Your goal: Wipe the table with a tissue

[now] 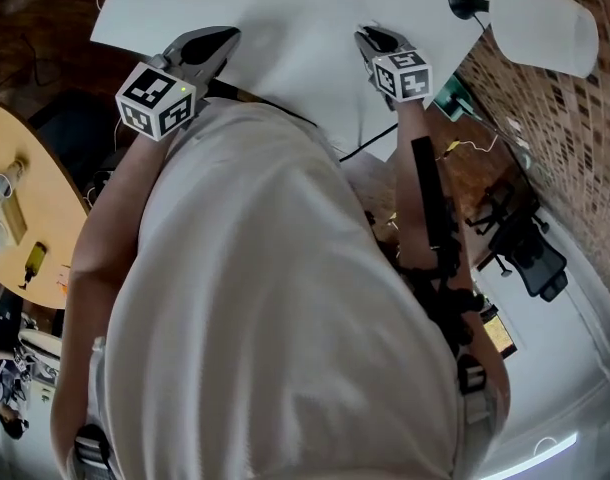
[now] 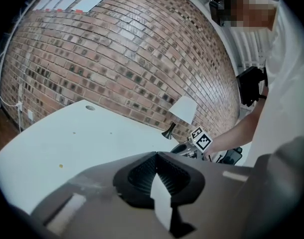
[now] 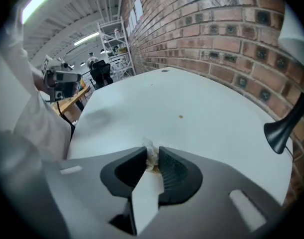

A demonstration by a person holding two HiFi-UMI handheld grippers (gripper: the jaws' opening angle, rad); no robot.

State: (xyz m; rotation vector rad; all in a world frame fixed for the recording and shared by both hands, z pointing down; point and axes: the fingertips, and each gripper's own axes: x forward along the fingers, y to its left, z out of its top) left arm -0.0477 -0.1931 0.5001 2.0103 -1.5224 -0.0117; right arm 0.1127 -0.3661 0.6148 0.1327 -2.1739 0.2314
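Note:
In the right gripper view, my right gripper (image 3: 152, 157) is shut on a small crumpled tissue (image 3: 150, 147) with a brownish stain. It hangs over the near part of the white table (image 3: 192, 98). A small brown crumb (image 3: 180, 116) lies on the table farther ahead. My left gripper (image 2: 155, 155) is shut, its pads meeting with nothing between them, above the table (image 2: 92, 133), where a tiny speck (image 2: 61, 167) lies. From the head view both grippers, left (image 1: 225, 36) and right (image 1: 370, 36), reach over the table's near edge.
A white lamp (image 1: 540, 18) on a black base (image 3: 281, 128) stands at the table's right end against the brick wall (image 2: 117, 49). A cable hole (image 2: 89, 107) sits near the far edge. A wooden table (image 1: 15, 218) with small items is at my left, an office chair (image 1: 535, 258) at my right.

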